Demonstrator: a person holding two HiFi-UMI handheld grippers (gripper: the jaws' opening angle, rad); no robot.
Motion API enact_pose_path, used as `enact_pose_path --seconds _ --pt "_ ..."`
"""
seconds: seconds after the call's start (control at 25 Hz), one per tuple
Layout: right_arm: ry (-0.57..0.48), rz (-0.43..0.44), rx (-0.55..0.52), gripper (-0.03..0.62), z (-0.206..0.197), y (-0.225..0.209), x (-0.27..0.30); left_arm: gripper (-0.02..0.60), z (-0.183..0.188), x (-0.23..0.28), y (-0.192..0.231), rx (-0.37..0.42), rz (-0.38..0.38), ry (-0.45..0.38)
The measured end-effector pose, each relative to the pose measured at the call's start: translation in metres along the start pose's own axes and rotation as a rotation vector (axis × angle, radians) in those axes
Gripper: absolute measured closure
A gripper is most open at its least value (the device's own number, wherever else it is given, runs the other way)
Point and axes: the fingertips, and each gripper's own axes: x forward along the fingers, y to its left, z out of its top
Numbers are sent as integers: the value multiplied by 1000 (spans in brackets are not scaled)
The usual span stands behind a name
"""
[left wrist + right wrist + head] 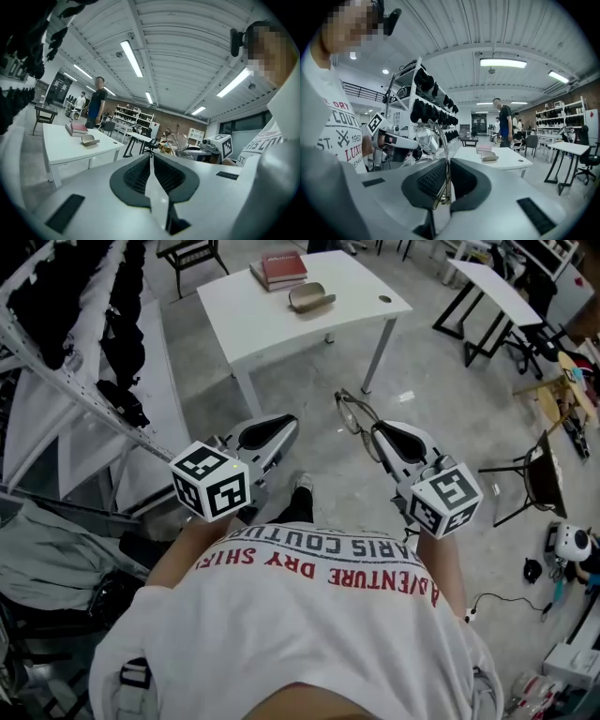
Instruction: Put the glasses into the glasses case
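Observation:
Both grippers are held in front of my chest, a few steps back from a white table (281, 320). My right gripper (380, 432) is shut on one temple arm of the thin metal-framed glasses (354, 415), which stick out ahead of its jaws. In the right gripper view a lens of the glasses (427, 139) rises above the pads. My left gripper (286, 423) is shut with nothing in it, its pads meeting (151, 157). The open tan glasses case (311, 297) lies on the table beside the stacked books (279, 270).
A metal rack (56, 343) hung with black items stands close on my left. A black-legged table (497, 287) and a chair (539, 474) are to the right. Cables and small devices lie on the floor at lower right. A person (97, 101) stands beyond the white table.

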Motion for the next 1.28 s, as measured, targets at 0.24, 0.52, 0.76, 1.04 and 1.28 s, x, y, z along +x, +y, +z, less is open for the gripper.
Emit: enact_pose_path --seconds 0.24,0.52,0.76,1.04,1.28 --pt "10 -7 2 557 7 -27 31 535 13 24 30 -12 -15 8" --pt "53 -15 15 557 7 -64 77 535 22 58 81 -56 -26 20" --pt "103 -9 33 557 11 -109 129 535 42 102 133 -90 -33 37" --pt "141 16 37 557 18 -156 194 535 63 145 198 -120 -22 48" --pt "176 22 32 557 17 -194 242 535 75 179 249 -141 -20 57"
